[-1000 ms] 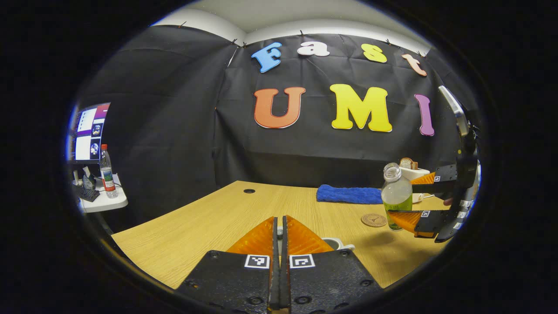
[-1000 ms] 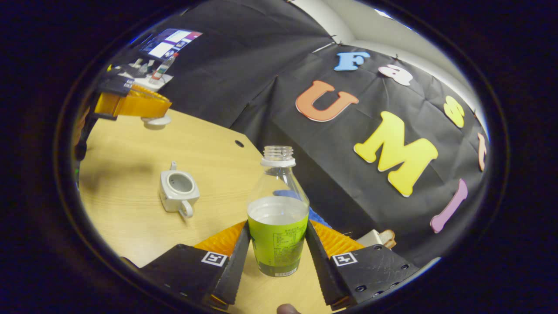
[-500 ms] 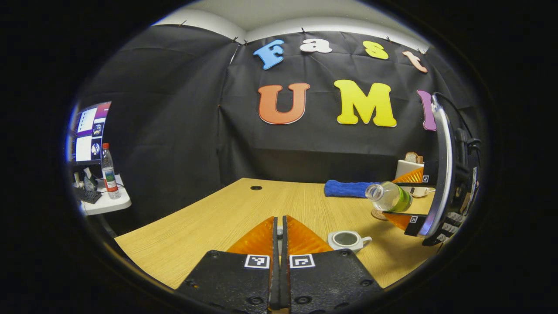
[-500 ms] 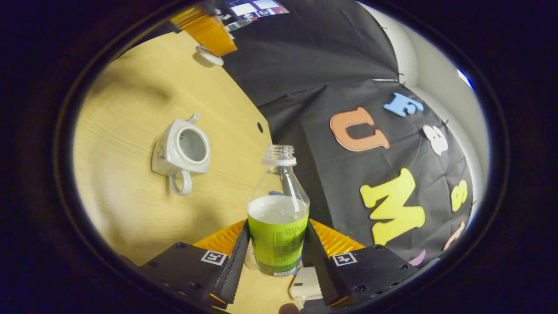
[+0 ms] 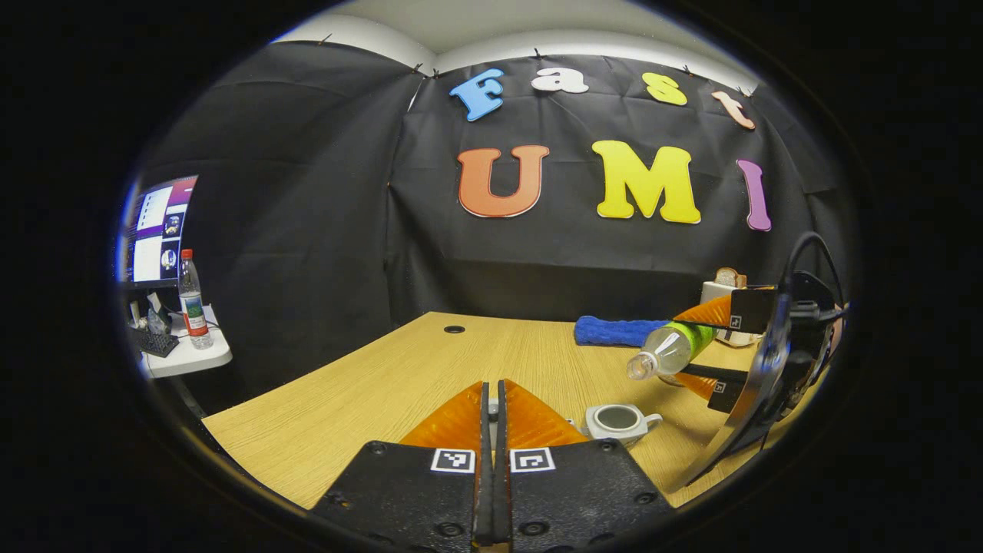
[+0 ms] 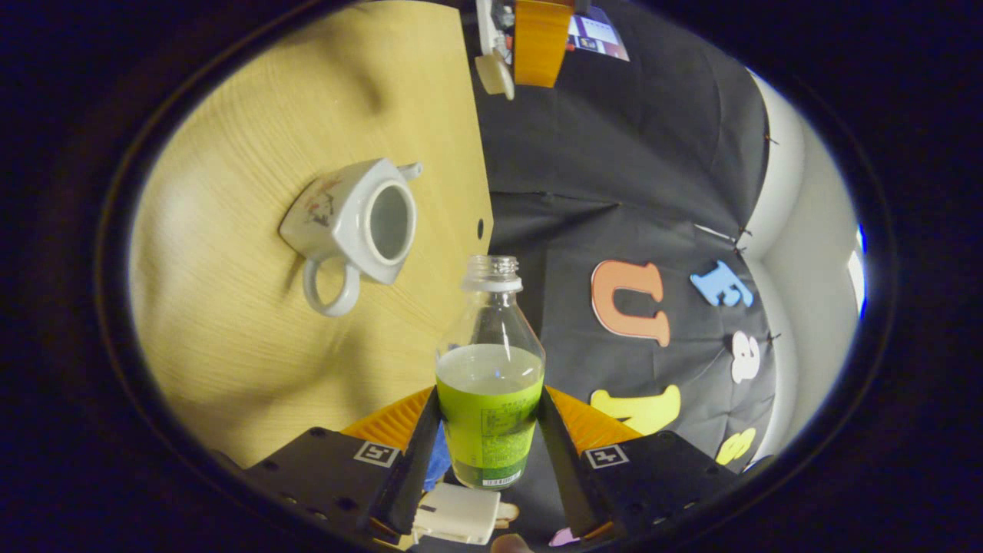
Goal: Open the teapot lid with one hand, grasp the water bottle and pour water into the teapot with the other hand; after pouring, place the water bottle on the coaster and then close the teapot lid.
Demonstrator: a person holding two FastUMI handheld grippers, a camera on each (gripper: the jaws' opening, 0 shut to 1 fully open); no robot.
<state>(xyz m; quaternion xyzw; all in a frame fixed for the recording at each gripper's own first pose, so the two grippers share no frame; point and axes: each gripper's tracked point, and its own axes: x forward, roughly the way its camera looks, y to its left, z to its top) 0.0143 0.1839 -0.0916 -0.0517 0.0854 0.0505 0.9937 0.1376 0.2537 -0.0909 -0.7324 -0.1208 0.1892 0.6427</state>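
The white teapot stands lidless on the wooden table, just right of my left gripper. That gripper is shut on the teapot lid, which it holds up off the table in the right gripper view, where it appears as the left gripper. My right gripper is shut on the uncapped, green-labelled water bottle. In the left gripper view the bottle is tipped, mouth pointing down-left, above and right of the teapot. The teapot opening faces the bottle's mouth. I see no stream of water.
A blue towel lies along the table's far side, with a white toaster to its right. A cable hole sits near the back edge. Off the table to the left is a side table with another bottle and a monitor.
The right gripper has tipped the bottle from upright to mouth-down and brought it nearer the teapot. The left gripper has stayed shut and almost still.
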